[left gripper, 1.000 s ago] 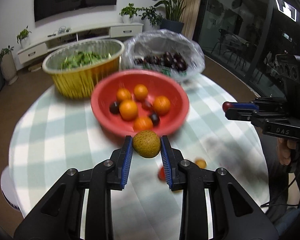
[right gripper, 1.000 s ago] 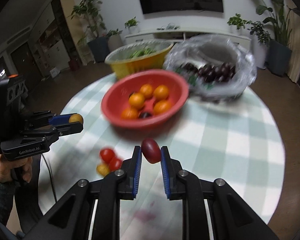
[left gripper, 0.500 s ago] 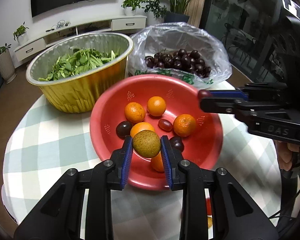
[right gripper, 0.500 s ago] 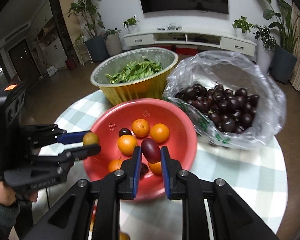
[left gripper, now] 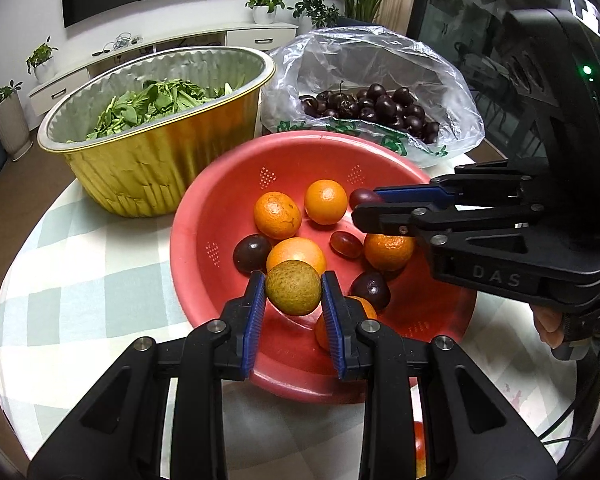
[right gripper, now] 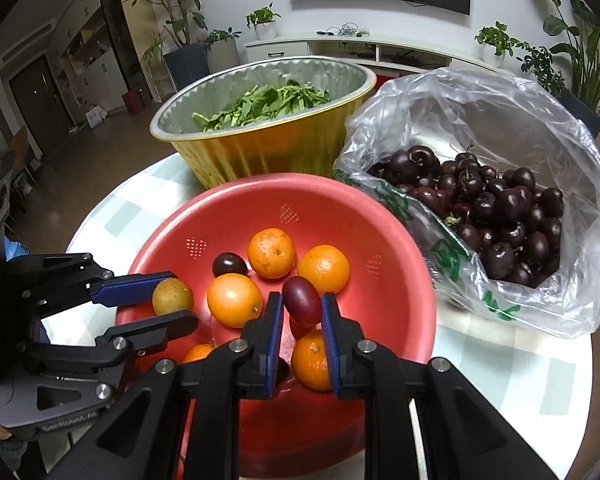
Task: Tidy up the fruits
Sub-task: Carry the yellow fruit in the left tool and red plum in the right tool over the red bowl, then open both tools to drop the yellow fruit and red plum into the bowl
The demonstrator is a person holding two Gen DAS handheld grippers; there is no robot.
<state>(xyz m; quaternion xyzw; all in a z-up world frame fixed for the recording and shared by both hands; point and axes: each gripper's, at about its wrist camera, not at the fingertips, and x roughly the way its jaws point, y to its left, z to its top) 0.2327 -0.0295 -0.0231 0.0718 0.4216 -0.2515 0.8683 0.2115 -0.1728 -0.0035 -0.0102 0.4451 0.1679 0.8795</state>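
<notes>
The left gripper [left gripper: 293, 292] is clamped on a round greenish-brown fruit [left gripper: 293, 288] and holds it above the near side of the red bowl [left gripper: 204, 216], while the right gripper [right gripper: 300, 312] is clamped on a dark red oval fruit [right gripper: 301, 300] over the same bowl. In the bowl lie several oranges [right gripper: 271, 253] and a few dark plums [right gripper: 229, 264]. Behind it on the checked tablecloth [left gripper: 80, 260] stand a gold foil tub of green leaves [left gripper: 156, 152] and, to its right, an open plastic bag of dark cherries [right gripper: 496, 200].
</notes>
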